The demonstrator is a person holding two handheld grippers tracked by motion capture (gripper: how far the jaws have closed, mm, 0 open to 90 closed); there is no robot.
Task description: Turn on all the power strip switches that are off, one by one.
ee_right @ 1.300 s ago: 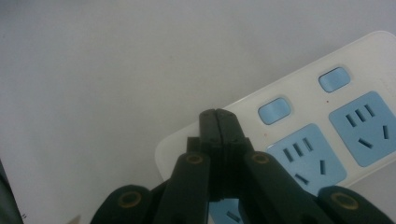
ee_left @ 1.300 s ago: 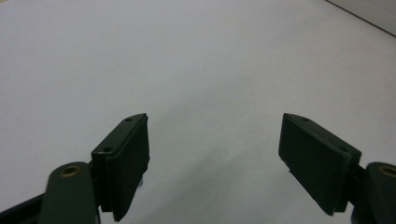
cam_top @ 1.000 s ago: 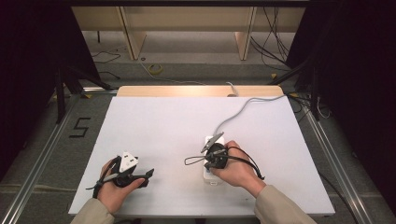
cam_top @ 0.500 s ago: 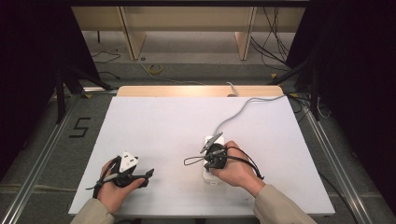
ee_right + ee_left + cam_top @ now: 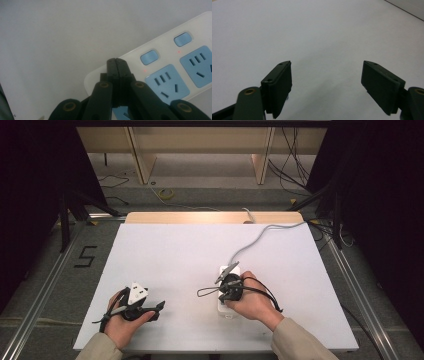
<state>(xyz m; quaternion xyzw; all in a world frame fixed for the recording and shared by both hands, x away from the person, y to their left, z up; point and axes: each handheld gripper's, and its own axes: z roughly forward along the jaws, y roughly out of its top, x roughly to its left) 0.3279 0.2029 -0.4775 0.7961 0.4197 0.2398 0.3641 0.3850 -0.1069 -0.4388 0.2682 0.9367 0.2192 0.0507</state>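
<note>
Here, closed right tongs (image 5: 116, 65) are hovering over a rigid, smooth white power strip (image 5: 160, 72); its long edges seem grippable. Left tongs (image 5: 326, 82) are sitting open on the surface (image 5: 175, 255).

The white tabletop (image 5: 170, 265) has a pale wooden strip (image 5: 200, 217) along its far edge. Beyond it stands a light wooden shelf unit (image 5: 200, 142) with upright panels, and on the grey floor in front of it lies a small yellow coil (image 5: 166, 194) among loose black cables (image 5: 112, 182). More black cables (image 5: 292, 165) hang at the far right. On the floor left of the tabletop is a black number five (image 5: 86, 256), beside a metal rail (image 5: 42, 297). Another rail (image 5: 360, 305) runs along the right side. Dark curtains (image 5: 30, 195) close in both sides.
</note>
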